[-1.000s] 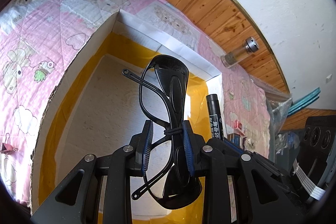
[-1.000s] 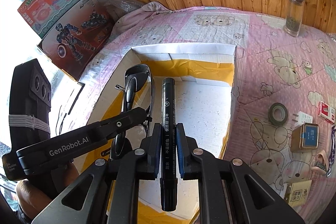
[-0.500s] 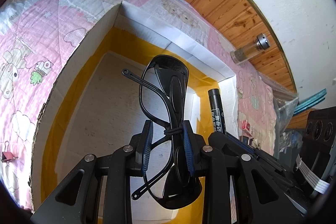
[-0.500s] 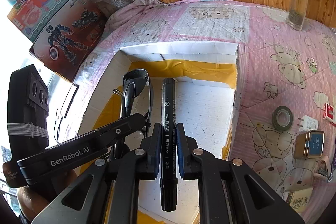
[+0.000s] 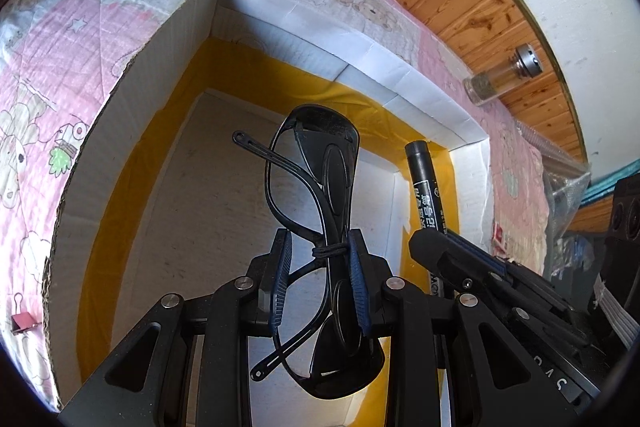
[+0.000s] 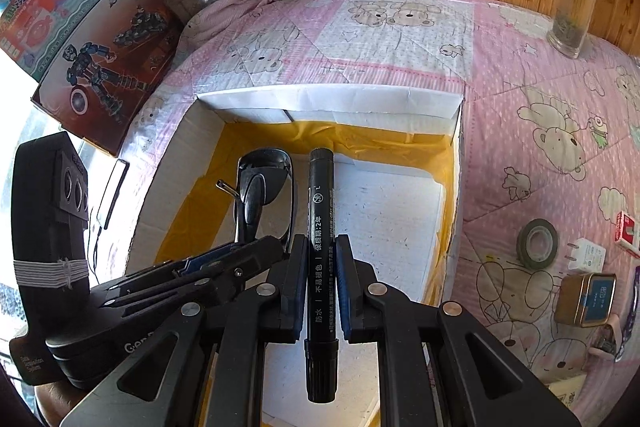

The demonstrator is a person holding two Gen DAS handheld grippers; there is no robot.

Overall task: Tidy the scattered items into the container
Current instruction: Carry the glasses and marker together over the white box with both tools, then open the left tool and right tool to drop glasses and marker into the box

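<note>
**A:** Left gripper (image 5: 320, 279): what do the jaws hold, and where?

**B:** They are clamped on folded black glasses (image 5: 320, 227), pinched near the middle of the frame where a thin cord wraps it. One temple arm sticks out at each end. The glasses hang over the open box (image 5: 132, 75), above its white floor.

**A:** Right gripper (image 6: 316, 283)?

**B:** Closed tight on a black marker (image 6: 320, 251), gripped about mid-barrel, also over the box, just beside the glasses.

**A:** Handling?

**B:** Judged from appearance: both are light. The glasses are thin, springy plastic with scratch-prone lenses and loose-swinging arms, so the frame centre is the sound hold. The marker is stiff and smooth and may roll once set down.

**A:** What is hard to read?

**B:** The near wall of the box is hidden behind both grippers. On the pink quilt (image 6: 520, 99), the tape roll (image 6: 537, 244), white plug (image 6: 587, 255) and tin (image 6: 586, 299) are clear; things at the right edge are cut off. The marker's print is too small to read fully.
</note>
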